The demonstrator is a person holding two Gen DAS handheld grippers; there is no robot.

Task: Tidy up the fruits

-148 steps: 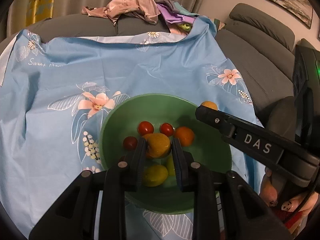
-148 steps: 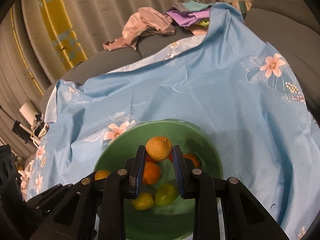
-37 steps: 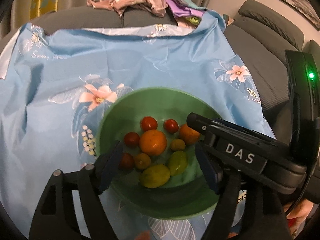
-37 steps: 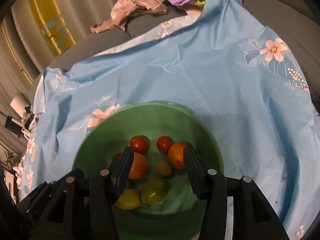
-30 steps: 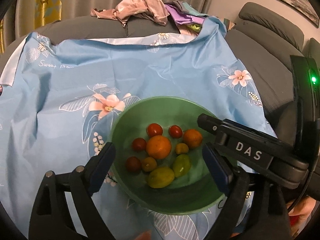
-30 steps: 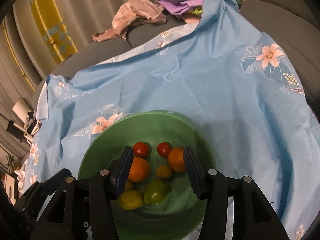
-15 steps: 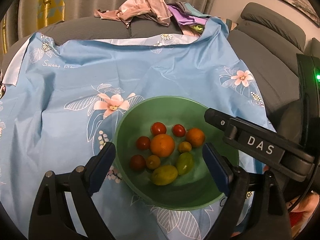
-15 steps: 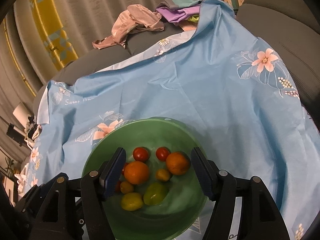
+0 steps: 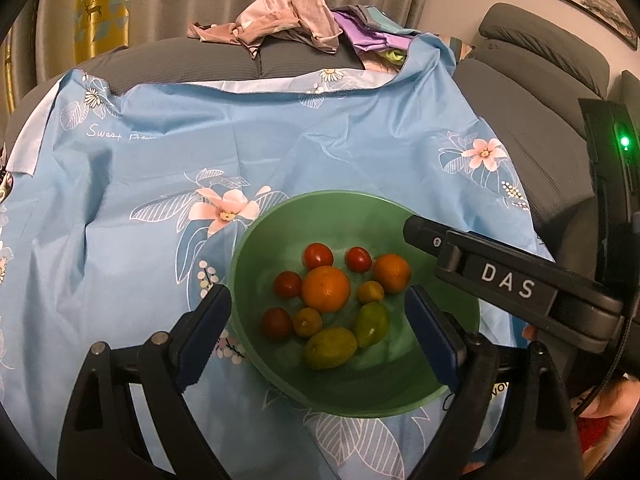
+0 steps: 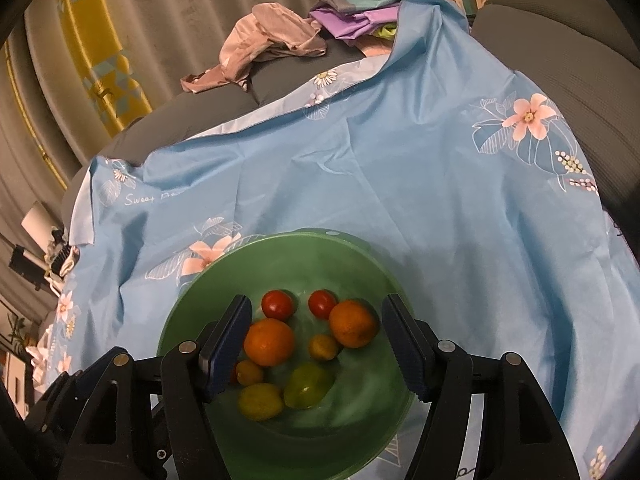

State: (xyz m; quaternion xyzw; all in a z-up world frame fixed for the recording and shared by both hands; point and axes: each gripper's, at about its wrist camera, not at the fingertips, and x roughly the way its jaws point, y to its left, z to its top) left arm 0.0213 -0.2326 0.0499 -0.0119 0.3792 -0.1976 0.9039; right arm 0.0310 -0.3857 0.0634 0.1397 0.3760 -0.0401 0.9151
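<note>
A green bowl [image 9: 336,193] [image 10: 304,234] sits on a blue floral cloth [image 9: 280,140]. In it lie a large orange [image 9: 326,289] [image 10: 269,342], a second orange [image 9: 392,273] [image 10: 353,323], several red cherry tomatoes [image 9: 318,255], small yellow-orange fruits [image 9: 307,322] and two green-yellow ones [image 9: 330,347] [image 10: 308,384]. My left gripper [image 9: 320,328] hangs open above the near side of the bowl, holding nothing. Over the same bowl, my right gripper [image 10: 316,344] is open too, with no fruit touching its pads. Its black body [image 9: 504,284] crosses the right of the left wrist view.
The cloth covers a grey sofa [image 9: 540,120]. A heap of clothes [image 9: 288,16] [image 10: 276,36] lies at the back edge, with curtains behind. A hand [image 9: 612,396] shows at the bottom right. Bare cloth spreads to the left of and beyond the bowl.
The fruits both grippers held earlier now lie in the bowl. Over the last second the right jaws widened. Both views drew back a little from the bowl.
</note>
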